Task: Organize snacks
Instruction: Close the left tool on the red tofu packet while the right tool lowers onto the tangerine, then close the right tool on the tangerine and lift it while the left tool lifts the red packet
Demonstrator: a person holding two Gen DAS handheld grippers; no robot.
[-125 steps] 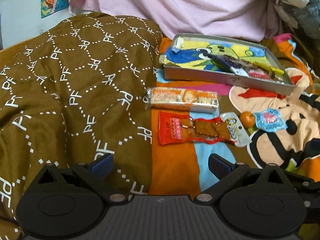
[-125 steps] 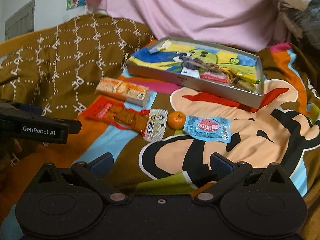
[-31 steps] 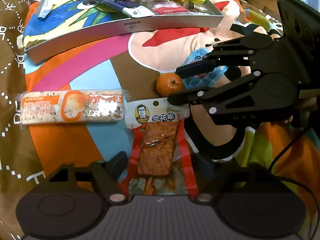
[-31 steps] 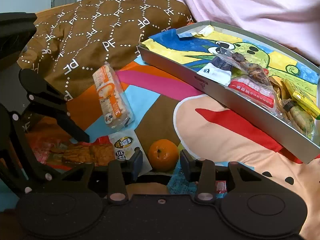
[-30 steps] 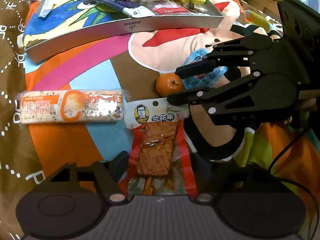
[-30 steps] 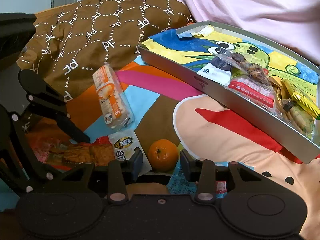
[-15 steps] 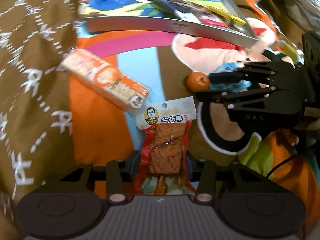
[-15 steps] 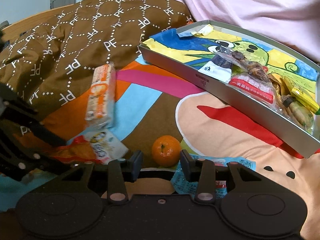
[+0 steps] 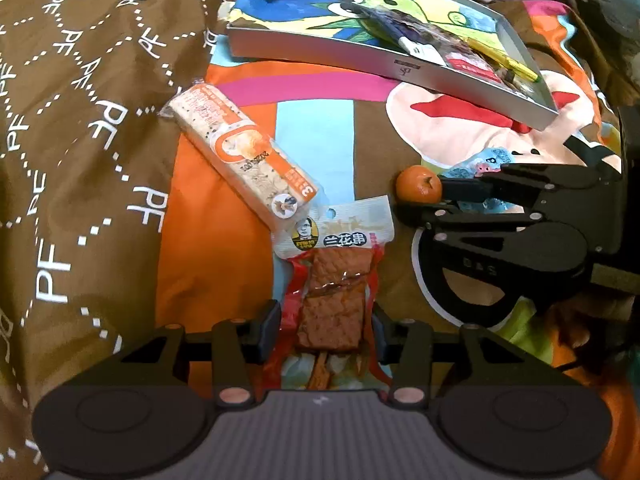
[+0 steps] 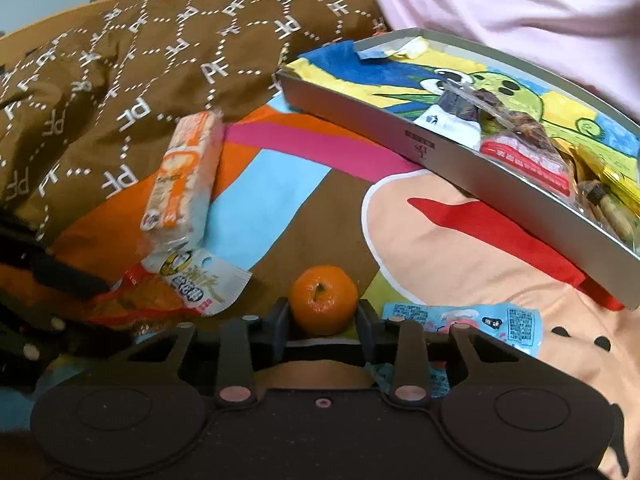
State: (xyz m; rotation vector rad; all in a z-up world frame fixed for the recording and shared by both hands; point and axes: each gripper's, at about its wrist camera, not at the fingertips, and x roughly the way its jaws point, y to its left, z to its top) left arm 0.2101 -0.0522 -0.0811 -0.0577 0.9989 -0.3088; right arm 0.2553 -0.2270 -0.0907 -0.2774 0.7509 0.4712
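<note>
Left tongs point(image 9: 326, 326) have just clenched the red snack packet point(image 9: 332, 300); right tongs point(image 10: 323, 330) narrowed onto the orange point(image 10: 323, 299).

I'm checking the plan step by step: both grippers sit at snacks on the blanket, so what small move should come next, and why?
Probably lift both a little. The left gripper is pinched on the red snack packet; the right gripper, whose jaws have just been closing, has its pads against the small orange. Both snacks lie outside the tray, so raising them clears the way there.
</note>
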